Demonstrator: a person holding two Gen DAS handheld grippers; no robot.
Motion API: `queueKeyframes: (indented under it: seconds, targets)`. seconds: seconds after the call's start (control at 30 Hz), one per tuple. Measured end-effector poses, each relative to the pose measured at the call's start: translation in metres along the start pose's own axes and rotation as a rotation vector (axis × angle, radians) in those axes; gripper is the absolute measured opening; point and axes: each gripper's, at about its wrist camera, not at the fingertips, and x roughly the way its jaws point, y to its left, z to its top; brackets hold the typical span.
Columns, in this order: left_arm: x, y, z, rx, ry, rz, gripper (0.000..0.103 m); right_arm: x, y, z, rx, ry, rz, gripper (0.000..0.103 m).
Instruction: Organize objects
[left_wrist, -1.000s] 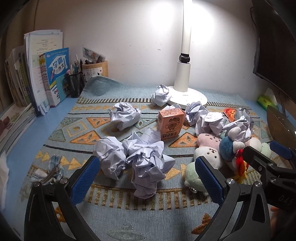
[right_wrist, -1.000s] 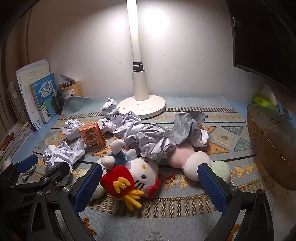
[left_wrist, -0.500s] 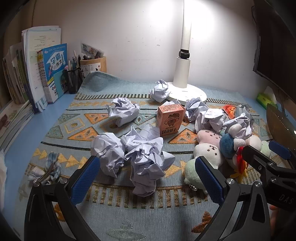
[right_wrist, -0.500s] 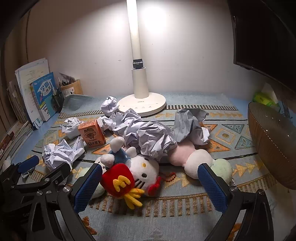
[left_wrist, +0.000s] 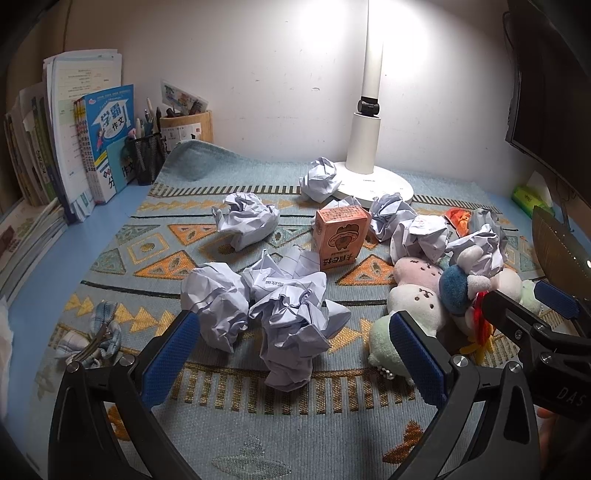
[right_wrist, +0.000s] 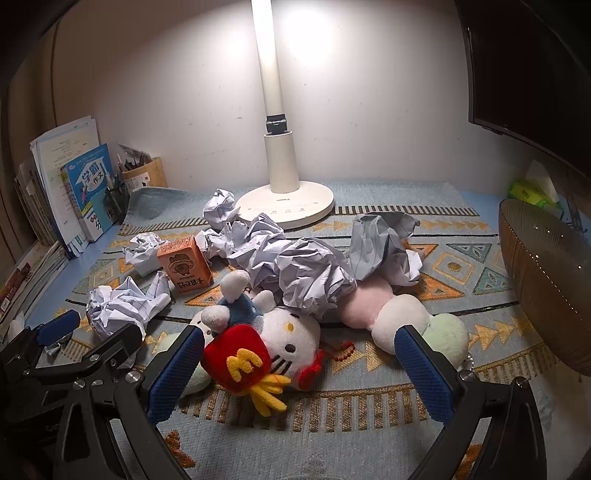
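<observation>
Both grippers have crept forward since earlier: left gripper (left_wrist: 295, 347), jaws wide, straddles crumpled paper (left_wrist: 291, 328); right gripper (right_wrist: 299, 363), spread empty, frames the cat plush (right_wrist: 291, 338) at 12 o'clock.

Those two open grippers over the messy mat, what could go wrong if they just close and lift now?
The left gripper frames two touching paper balls, so it may pinch both or squeeze one out sideways. The right gripper is around the white cat plush, which has crumpled paper resting on it; lifting could drag that paper along. The orange carton stands upright beside loose paper and might get knocked over.
</observation>
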Motion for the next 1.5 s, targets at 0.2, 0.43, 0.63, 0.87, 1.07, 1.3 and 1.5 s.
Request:
queueKeyframes:
  seconds: [0.2, 0.43, 0.63, 0.87, 1.07, 1.3, 1.5]
  targets:
    - [0.000, 0.000, 0.000, 0.000, 0.003, -0.001, 0.102, 0.000, 0.001, 0.000, 0.001, 0.000, 0.000, 0.103]
    - [0.001, 0.000, 0.000, 0.000, 0.005, -0.003, 0.102, 0.000, 0.000, 0.000, 0.003, 0.002, 0.005, 0.103]
    - [0.001, 0.000, -0.001, 0.000, 0.005, -0.005, 0.102, 0.000, 0.001, 0.000, 0.003, 0.002, 0.006, 0.103]
    - [0.001, 0.000, 0.000, 0.000, 0.005, -0.004, 0.102, -0.001, 0.001, -0.001, 0.002, -0.003, 0.000, 0.103]
    - [-0.001, -0.003, -0.001, 0.008, -0.012, -0.011, 0.102, -0.009, 0.000, 0.000, 0.010, -0.039, -0.029, 0.103]
    - [-0.021, 0.011, 0.004, -0.008, -0.040, -0.025, 0.102, -0.023, -0.003, 0.008, 0.032, -0.018, 0.037, 0.103]
    - [-0.055, 0.067, 0.004, -0.013, -0.053, 0.054, 0.102, -0.056, 0.045, 0.015, -0.042, -0.022, 0.177, 0.103]
